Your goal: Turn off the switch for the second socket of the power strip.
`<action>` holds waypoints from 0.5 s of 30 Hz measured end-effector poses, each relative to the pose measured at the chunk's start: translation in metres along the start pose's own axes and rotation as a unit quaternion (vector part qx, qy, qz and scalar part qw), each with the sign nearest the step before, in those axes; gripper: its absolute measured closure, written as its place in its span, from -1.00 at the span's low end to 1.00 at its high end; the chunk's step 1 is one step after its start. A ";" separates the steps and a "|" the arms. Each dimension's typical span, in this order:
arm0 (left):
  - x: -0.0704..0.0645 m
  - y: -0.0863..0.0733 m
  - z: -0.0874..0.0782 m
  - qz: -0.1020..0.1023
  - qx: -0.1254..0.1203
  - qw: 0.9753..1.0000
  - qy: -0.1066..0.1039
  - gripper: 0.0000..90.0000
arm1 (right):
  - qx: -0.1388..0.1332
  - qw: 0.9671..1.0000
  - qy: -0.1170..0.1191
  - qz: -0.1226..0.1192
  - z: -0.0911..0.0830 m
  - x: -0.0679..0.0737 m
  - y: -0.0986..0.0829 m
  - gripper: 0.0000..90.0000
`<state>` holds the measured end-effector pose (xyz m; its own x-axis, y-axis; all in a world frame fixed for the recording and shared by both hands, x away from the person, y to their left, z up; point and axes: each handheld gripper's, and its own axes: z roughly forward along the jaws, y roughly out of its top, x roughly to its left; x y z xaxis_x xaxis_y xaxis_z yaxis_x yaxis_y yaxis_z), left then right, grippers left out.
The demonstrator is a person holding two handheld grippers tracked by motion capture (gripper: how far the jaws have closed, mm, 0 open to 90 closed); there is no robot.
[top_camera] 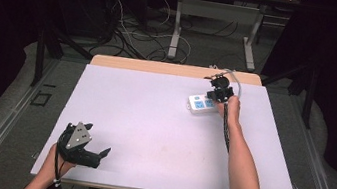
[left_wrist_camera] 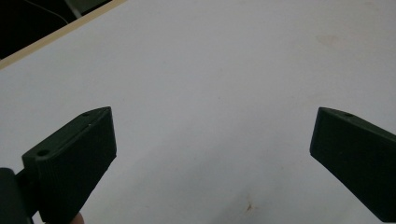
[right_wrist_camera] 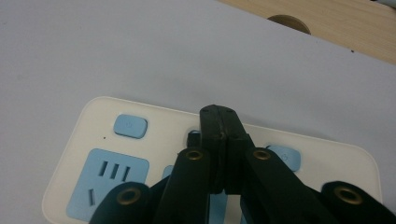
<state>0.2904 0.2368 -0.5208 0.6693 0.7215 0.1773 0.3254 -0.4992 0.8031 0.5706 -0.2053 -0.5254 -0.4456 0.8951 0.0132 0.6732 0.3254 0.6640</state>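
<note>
White matte sheeting covers the table [top_camera: 162, 124]. Directly under the right gripper [right_wrist_camera: 219, 114], whose jaws are pressed together and empty (probably to poke a button), lies the smooth cream power strip [right_wrist_camera: 93, 121] with blue sockets. The left gripper [left_wrist_camera: 212, 154] idles, jaws spread wide.

Big white sheet [top_camera: 167, 124] covers the wooden table [top_camera: 160, 67]. Behind it there's a mess of cables [top_camera: 130, 33] on the floor, plus another table's metal legs [top_camera: 176, 30].
</note>
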 end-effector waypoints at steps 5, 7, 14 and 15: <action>0.000 0.000 0.000 0.005 0.002 1.000 0.003 -1.00 | 0.000 1.000 0.001 0.002 0.000 0.000 0.000 1.00; 0.000 0.000 0.000 0.001 0.002 1.000 -0.001 -1.00 | 0.000 1.000 0.001 -0.001 0.000 0.000 0.000 1.00; 0.000 0.000 0.000 0.002 0.002 1.000 -0.001 -1.00 | -0.001 1.000 0.004 0.004 0.000 0.000 0.000 1.00; 0.000 0.000 0.000 0.001 0.001 1.000 -0.001 -1.00 | -0.001 1.000 0.003 0.006 0.000 0.000 0.000 1.00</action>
<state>0.2906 0.2365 -0.5209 0.6712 0.7194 0.1786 0.3254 -0.5025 0.8010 0.5706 -0.2054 -0.5257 -0.4411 0.8971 0.0268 0.6774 0.3132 0.6656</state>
